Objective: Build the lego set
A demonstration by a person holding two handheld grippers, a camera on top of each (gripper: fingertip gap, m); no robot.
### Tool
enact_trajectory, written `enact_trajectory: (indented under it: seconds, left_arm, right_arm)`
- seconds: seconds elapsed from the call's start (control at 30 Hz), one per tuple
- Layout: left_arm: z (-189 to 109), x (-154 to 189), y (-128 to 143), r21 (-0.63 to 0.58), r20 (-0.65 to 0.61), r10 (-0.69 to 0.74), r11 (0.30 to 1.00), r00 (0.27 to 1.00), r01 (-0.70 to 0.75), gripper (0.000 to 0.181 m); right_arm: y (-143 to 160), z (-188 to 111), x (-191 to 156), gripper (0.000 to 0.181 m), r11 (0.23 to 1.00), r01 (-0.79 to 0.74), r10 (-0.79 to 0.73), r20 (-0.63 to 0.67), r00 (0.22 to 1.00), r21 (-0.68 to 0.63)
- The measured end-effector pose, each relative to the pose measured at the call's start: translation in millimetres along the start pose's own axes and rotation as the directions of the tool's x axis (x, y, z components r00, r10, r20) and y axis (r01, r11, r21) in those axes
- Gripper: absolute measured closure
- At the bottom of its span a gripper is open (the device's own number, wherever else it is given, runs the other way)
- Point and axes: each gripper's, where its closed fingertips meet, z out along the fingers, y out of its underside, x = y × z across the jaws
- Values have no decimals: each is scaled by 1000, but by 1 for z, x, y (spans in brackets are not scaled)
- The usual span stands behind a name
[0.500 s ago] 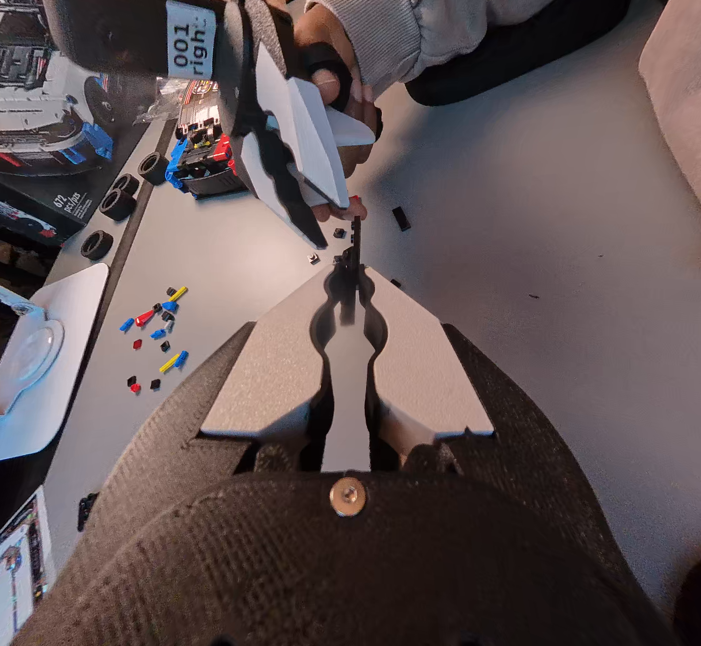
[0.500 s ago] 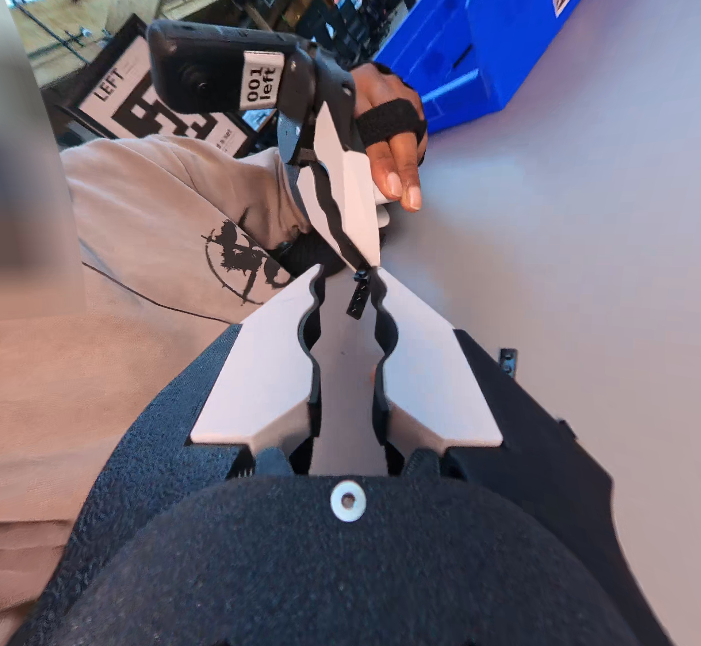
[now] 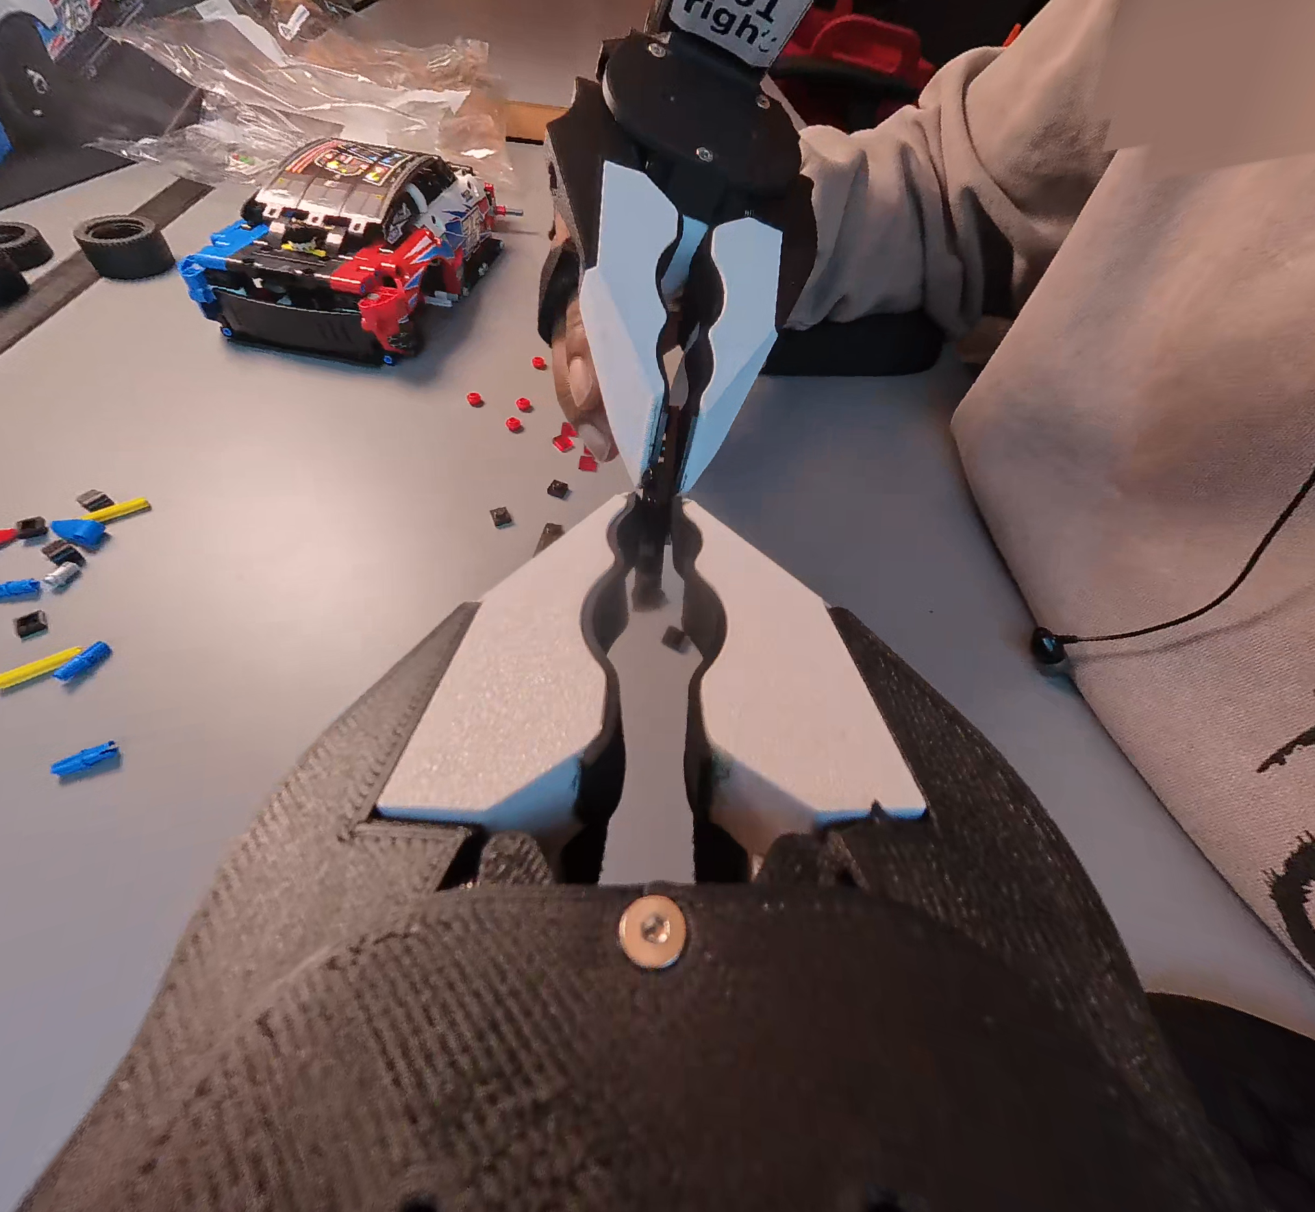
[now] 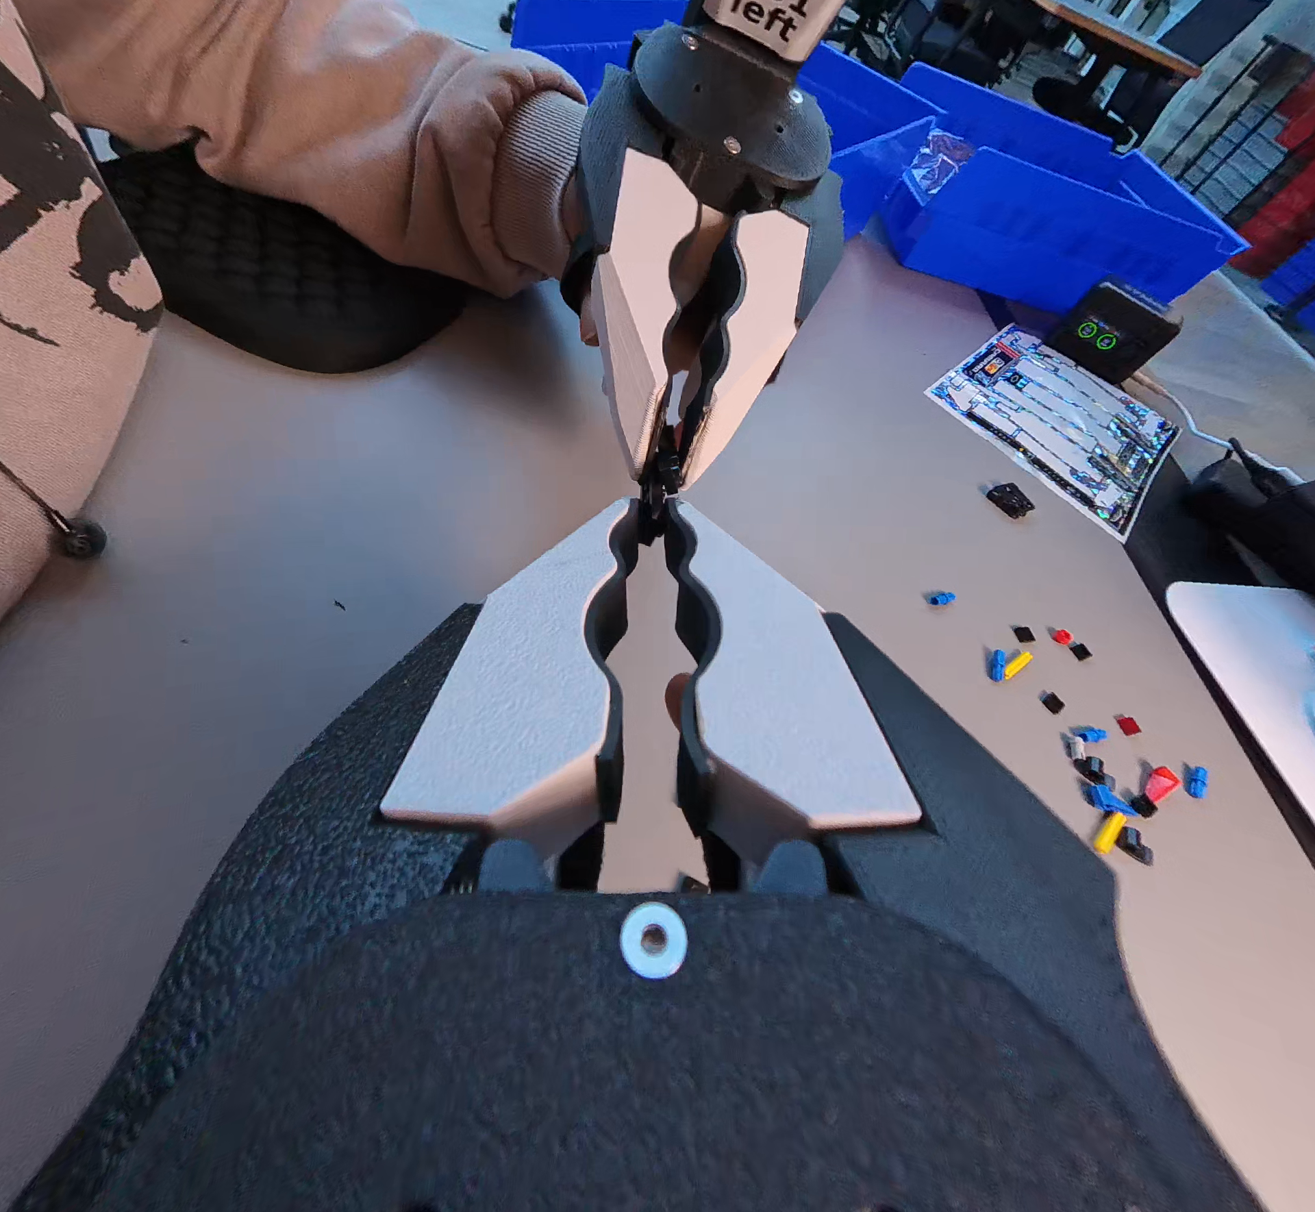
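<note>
From your left wrist view, your left tongs (image 3: 651, 512) are nearly closed on a thin black lego piece (image 3: 653, 530) held above the grey surface (image 3: 284, 537), its long axis running straight ahead into the tips of your right tongs (image 3: 658, 477), which point back at you, pinched on its far end. From your right wrist view, the right tongs (image 4: 649, 512) are narrowed onto the same black piece (image 4: 658, 477), tip to tip with the left tongs (image 4: 665, 462); both hands are equally near, so any push should run along that shared line.
</note>
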Motion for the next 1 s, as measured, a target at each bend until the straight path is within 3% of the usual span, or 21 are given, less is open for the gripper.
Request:
enact_trajectory:
  seconds: [0.2,0.37,0.6,0.73,1.0]
  left_arm:
    - [1,7,6,2,-141,-224,974,964,226,171]
    - [3,7,11,-42,-130,-263,965,956,259,171]
    - [11,6,31,-213,4,-146,967,989,143,171]
    - [16,1,41,-304,93,3,952,996,26,176]
    - [20,2,53,-399,115,113,915,987,-58,176]
  right_arm:
    - [1,2,-7,178,997,83,-83,4,997,-5]
    - [7,4,-7,179,995,91,-91,1,996,-30]
    - [20,8,-12,179,995,4,1,54,999,-102]
    - [25,7,-10,179,990,-55,64,66,996,-130]
    - [39,7,-18,180,971,-113,142,123,982,-210]
